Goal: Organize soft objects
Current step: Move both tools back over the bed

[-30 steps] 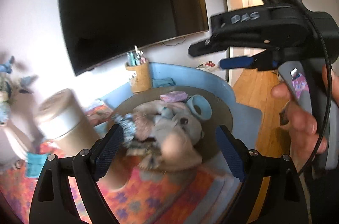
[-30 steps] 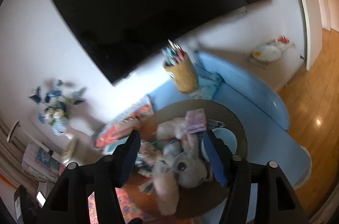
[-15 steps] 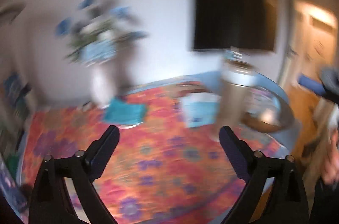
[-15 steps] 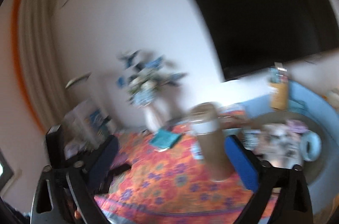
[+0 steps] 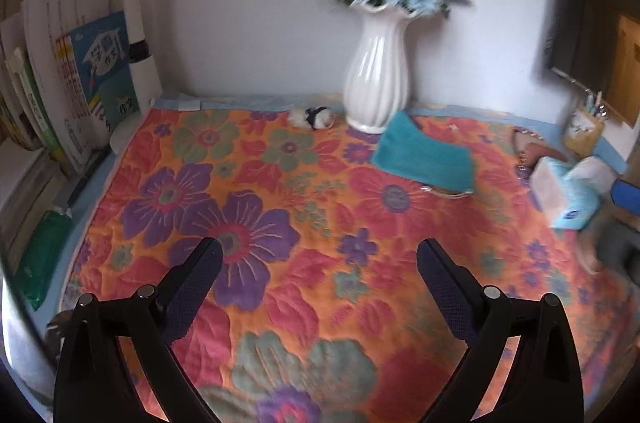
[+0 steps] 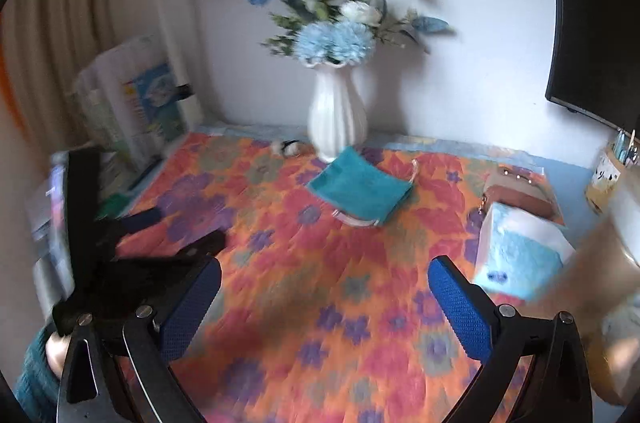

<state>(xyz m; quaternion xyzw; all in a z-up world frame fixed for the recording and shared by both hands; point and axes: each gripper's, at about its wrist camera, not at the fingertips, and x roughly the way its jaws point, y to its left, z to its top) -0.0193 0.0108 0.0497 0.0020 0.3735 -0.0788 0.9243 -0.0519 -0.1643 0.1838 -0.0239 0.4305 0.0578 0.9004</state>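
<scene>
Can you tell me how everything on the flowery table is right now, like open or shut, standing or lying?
left gripper: open, empty, over the flowery cloth.
right gripper: open, empty; its jaws have just been opening.
white vase: upright, holding blue and white flowers.
teal cloth: folded, lying flat beside the vase.
tissue pack: lying on the cloth.
small black-and-white toy: lying near the vase.
books: standing upright.

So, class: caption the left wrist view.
Open left gripper above a floral quilt, facing a white vase and folded teal cloth.
</scene>
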